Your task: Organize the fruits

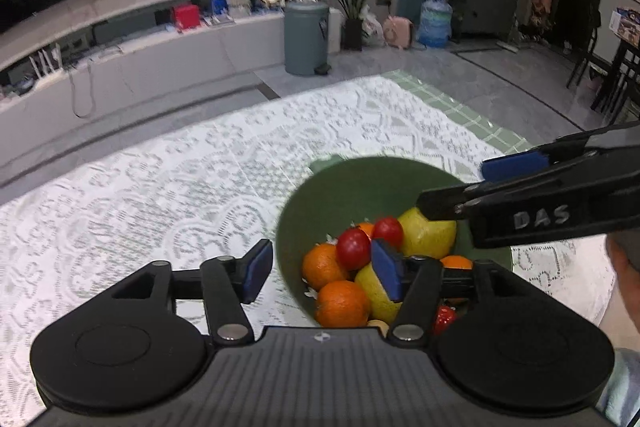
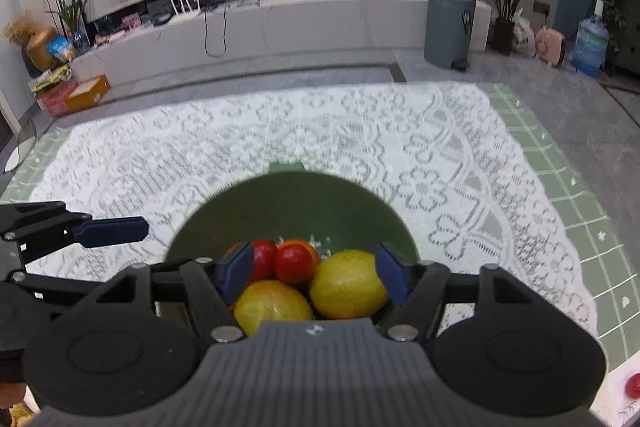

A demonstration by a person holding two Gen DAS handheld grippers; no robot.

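Observation:
A green bowl [image 1: 352, 195] [image 2: 288, 203] stands on the lace-covered table and holds the fruit. In it lie oranges [image 1: 342, 303], two red tomatoes [image 1: 353, 249] [image 2: 294, 263] and yellow lemons [image 1: 430, 239] [image 2: 348, 289]. My left gripper [image 1: 322, 273] is open over the bowl's left rim, one finger outside the bowl and one above the fruit. My right gripper [image 2: 314, 275] is open above the lemons, its pads clear of them. The left wrist view shows the right gripper [image 1: 452, 187] reaching in from the right. One blue finger [image 2: 112, 231] of the left gripper shows in the right wrist view.
White lace cloth [image 1: 160, 195] covers a green checked table top [image 2: 560, 155]. A red fruit [image 2: 633, 386] lies at the near right table edge. Beyond the table are grey floor, a grey bin [image 1: 306, 37], a low TV shelf [image 2: 280, 23] and plants.

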